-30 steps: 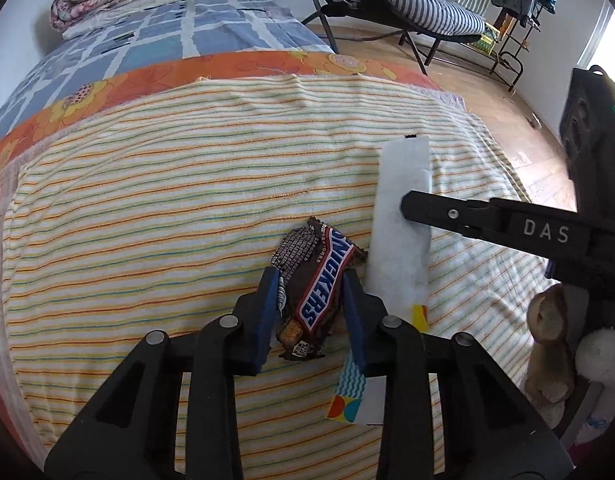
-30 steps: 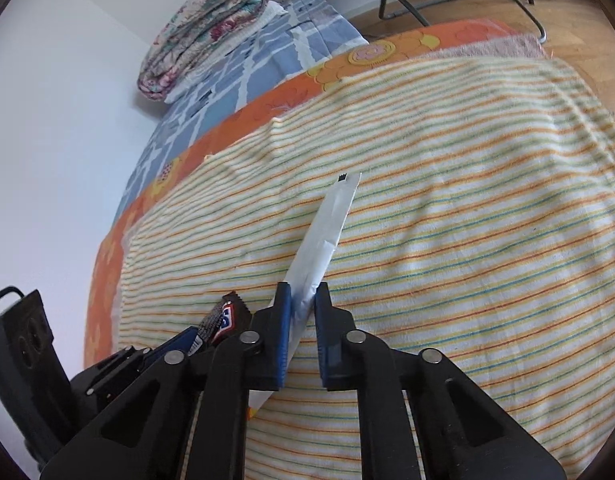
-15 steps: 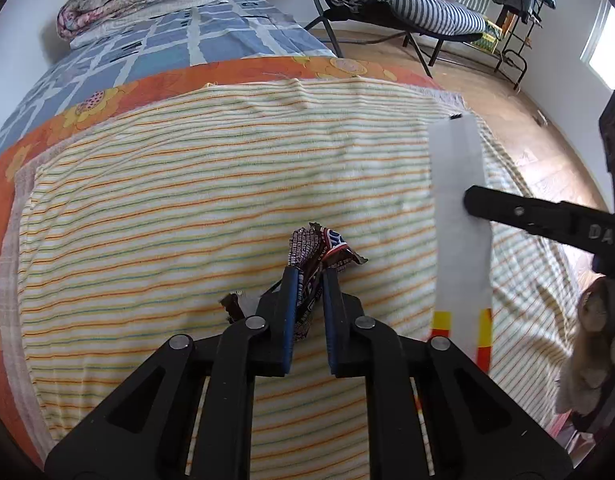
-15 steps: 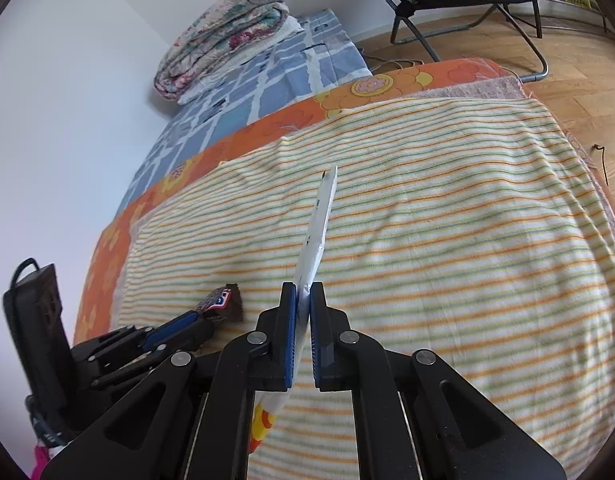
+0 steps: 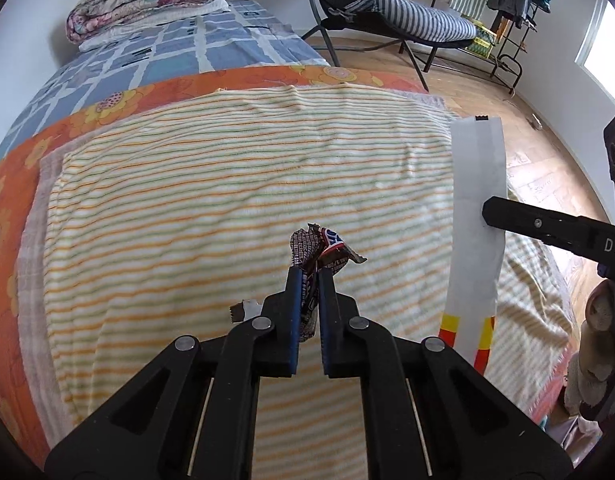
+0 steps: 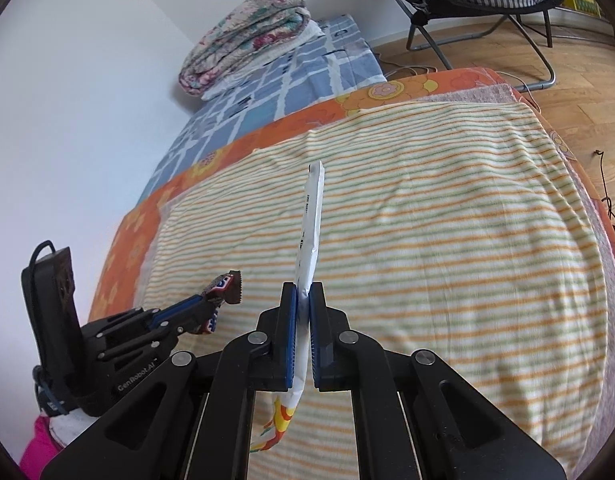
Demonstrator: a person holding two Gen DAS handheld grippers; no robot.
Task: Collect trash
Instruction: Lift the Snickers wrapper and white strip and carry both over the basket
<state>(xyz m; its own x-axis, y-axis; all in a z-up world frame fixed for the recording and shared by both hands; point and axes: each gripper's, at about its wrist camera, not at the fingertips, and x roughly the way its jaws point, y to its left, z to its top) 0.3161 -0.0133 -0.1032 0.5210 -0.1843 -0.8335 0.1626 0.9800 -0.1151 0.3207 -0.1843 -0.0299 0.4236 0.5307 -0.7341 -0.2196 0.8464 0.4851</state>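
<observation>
Left tongs: clenched on the crumpled brown, red and blue Snickers wrapper, which sticks up out of the tips, lifted clear of the yellow blanket with orange and green stripes on the bed.
Right tongs: clenched on the long white paper wrapper with a yellow and red printed end, gripped near its middle; the printed end hangs below the tips, the plain end stands up beyond them.
Where the trash is: both pieces are in the air over the near part of the blanket, the white strip to the right of the candy wrapper, apart from it.
Candy wrapper handling: probably very light, thin, crinkly film; slick, so a pinch across the bunched middle should hold best.
White wrapper handling: light, limp paper that bends under its own weight; likely to flap, and a hold near the middle keeps both ends from dragging.
Loose bit: a small brown scrap shows just left of the left tongs; I cannot tell whether it belongs to the wrapper.
</observation>
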